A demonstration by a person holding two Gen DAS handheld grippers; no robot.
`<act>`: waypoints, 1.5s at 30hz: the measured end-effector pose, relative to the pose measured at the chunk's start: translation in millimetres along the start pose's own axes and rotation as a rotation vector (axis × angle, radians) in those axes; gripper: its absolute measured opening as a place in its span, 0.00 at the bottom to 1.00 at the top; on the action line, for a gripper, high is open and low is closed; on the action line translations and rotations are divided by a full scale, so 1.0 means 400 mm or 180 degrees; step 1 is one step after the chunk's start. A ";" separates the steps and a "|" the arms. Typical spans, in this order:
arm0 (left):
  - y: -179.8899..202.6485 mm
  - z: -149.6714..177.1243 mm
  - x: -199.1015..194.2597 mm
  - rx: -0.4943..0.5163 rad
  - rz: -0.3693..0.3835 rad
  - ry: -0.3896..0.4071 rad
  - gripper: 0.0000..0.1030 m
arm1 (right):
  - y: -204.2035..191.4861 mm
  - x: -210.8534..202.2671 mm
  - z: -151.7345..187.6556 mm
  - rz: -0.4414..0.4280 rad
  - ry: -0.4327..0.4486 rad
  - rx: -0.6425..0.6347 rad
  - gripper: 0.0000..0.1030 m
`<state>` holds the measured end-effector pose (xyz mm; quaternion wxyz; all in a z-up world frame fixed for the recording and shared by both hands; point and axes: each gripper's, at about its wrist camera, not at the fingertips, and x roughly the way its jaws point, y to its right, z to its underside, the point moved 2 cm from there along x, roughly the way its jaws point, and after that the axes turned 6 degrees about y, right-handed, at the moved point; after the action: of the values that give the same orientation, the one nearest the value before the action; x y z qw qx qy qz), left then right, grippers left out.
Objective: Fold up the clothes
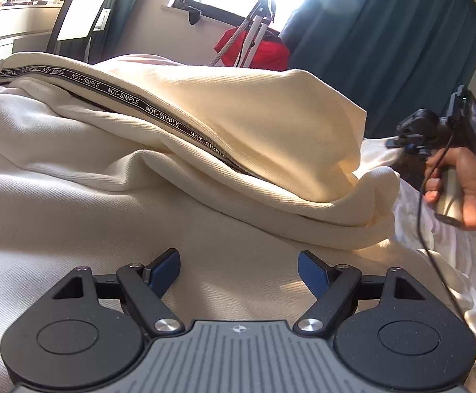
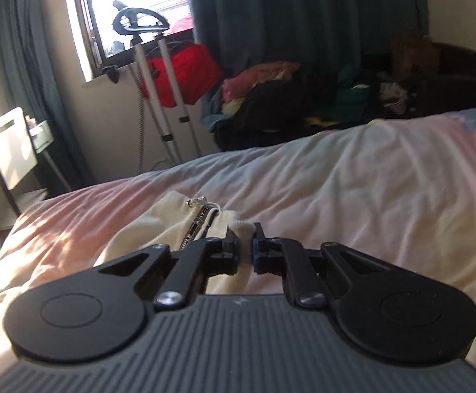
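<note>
A cream garment point(image 1: 244, 124) with a black "NOT-SIMPLE" tape along its zip lies bunched on the bed, one layer lifted over another. My left gripper point(image 1: 238, 270) is open and empty, low over the garment's flat near part. My right gripper point(image 2: 245, 252) is shut on a fold of the cream garment point(image 2: 159, 226) near its zip end, with a metal zip pull just beyond. In the left wrist view the right gripper point(image 1: 401, 142) shows at the right, held by a hand, pinching the garment's lifted edge.
The bed sheet point(image 2: 352, 180) is pale and wrinkled. A pile of clothes point(image 2: 303, 98) sits beyond the bed's far edge. A red bag point(image 2: 182, 72) and a metal stand point(image 2: 159, 75) are by the window. A chair point(image 2: 11, 150) stands at the left.
</note>
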<state>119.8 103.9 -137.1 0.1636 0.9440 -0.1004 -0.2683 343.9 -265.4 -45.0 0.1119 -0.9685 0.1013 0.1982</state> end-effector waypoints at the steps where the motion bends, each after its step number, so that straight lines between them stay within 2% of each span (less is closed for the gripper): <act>1: 0.002 0.001 -0.003 0.0008 0.0004 0.0004 0.78 | 0.039 -0.013 -0.032 0.0168 0.0071 -0.0017 0.11; 5: 0.014 0.008 -0.009 0.0059 0.0020 0.0007 0.78 | 0.226 -0.090 -0.156 0.0734 0.0388 0.0084 0.11; 9: 0.019 0.011 -0.010 0.0088 0.0021 0.0010 0.78 | 0.444 -0.160 -0.181 0.1115 0.0504 0.0351 0.11; 13: 0.015 0.011 -0.019 0.0103 0.0007 0.0017 0.78 | 0.642 -0.196 -0.068 0.1348 0.0398 0.0865 0.11; 16: 0.015 0.012 -0.024 0.0118 -0.0015 0.0030 0.78 | 0.714 -0.196 0.067 0.1391 0.0307 0.1018 0.11; 19: 0.018 0.012 -0.023 0.0189 -0.0056 0.0031 0.78 | 0.752 -0.177 0.220 0.1425 0.0149 0.1193 0.11; 22: 0.024 0.010 -0.022 0.0258 -0.0088 0.0045 0.78 | 0.784 -0.175 0.300 0.1346 0.0128 0.1465 0.11; 24: 0.030 0.004 -0.018 0.0334 -0.0112 0.0058 0.78 | 0.786 -0.184 0.299 0.1327 0.0204 0.1609 0.11; 27: 0.050 -0.006 -0.024 0.0519 -0.0219 0.0223 0.78 | 0.782 -0.194 0.287 0.1335 0.0186 0.1695 0.12; 31: 0.076 -0.017 -0.037 0.0700 -0.0239 0.0379 0.78 | 0.765 -0.234 0.280 0.1397 0.0090 0.1638 0.24; 33: 0.086 -0.019 -0.042 0.0739 -0.0206 0.0385 0.78 | 0.758 -0.269 0.269 0.1421 0.0037 0.1670 0.25; 34: 0.090 -0.019 -0.047 0.0752 -0.0189 0.0388 0.78 | 0.755 -0.289 0.266 0.1417 0.0021 0.1715 0.30; 35: 0.094 -0.020 -0.052 0.0765 -0.0174 0.0393 0.78 | 0.749 -0.312 0.266 0.1389 0.0017 0.1782 0.48; 36: 0.099 -0.021 -0.060 0.0774 -0.0168 0.0413 0.79 | 0.743 -0.335 0.268 0.1361 0.0019 0.1828 0.59; 37: 0.103 -0.023 -0.069 0.0783 -0.0162 0.0433 0.79 | 0.734 -0.364 0.273 0.1331 0.0032 0.1858 0.75; 38: 0.107 -0.024 -0.077 0.0791 -0.0158 0.0453 0.79 | 0.725 -0.392 0.277 0.1300 0.0038 0.1883 0.83; 43: 0.118 -0.033 -0.120 0.0801 -0.0173 0.0525 0.81 | 0.693 -0.513 0.285 0.1086 -0.0015 0.2096 0.83; 45: 0.121 -0.035 -0.138 0.0796 -0.0182 0.0543 0.81 | 0.692 -0.557 0.292 0.1121 -0.0023 0.2202 0.83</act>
<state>76.3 77.9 -82.4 0.0449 0.9789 -0.0919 -0.1771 34.2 -465.9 -107.9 0.3965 -0.8406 0.3264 0.1720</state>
